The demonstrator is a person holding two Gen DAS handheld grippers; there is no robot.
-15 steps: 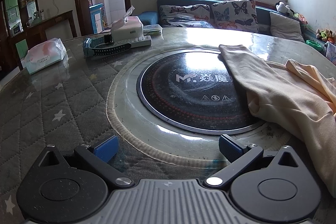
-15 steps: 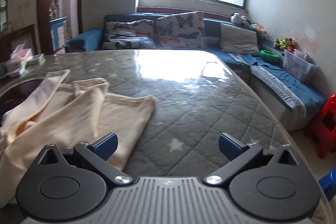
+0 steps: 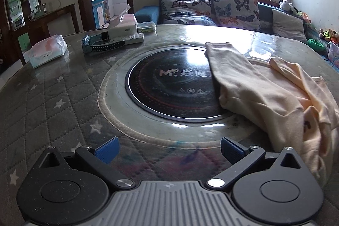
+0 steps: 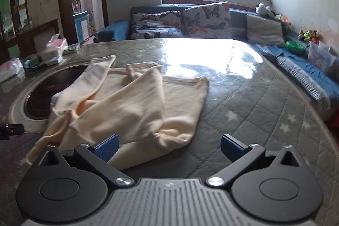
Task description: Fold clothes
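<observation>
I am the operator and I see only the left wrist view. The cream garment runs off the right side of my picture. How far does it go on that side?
Observer: In the right wrist view the cream garment ends on the table; its right edge stops before the bright window reflection.
Operator: Is the right hand-held gripper holding it?
Observer: No. The right hand-held gripper is open, with the garment's near edge under its left finger and nothing gripped.
Operator: What is beyond the table on that side?
Observer: A blue sofa runs along the wall, with a green bowl on it.
</observation>
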